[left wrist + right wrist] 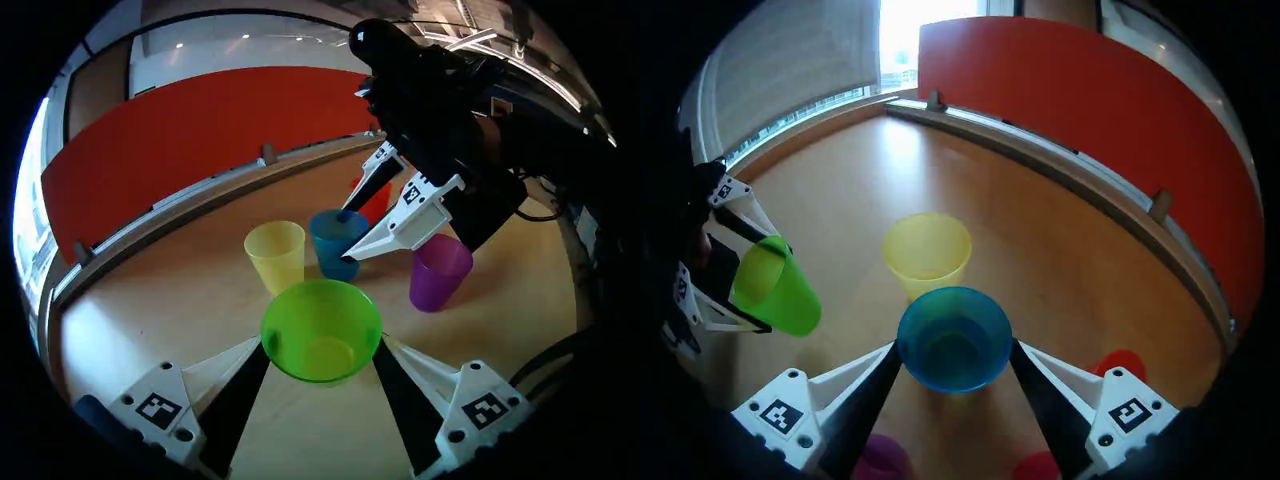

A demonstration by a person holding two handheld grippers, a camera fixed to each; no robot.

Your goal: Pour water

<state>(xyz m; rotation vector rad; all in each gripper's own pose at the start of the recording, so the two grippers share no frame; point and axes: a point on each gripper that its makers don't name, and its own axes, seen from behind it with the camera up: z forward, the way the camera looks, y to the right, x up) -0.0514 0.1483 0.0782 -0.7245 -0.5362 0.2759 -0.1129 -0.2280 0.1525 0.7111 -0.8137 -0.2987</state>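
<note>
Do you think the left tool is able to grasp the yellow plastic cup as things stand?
Probably not: the left tool is shut on a green plastic cup, though the yellow plastic cup beyond stands unobstructed.

Pale wooden table point(880, 176), red partition point(200, 128) along its edge, bright window point(912, 32)

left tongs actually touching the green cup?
Touching. The right gripper view shows the green cup tilted, with both fingers of the left tongs pressed against its sides.
</note>
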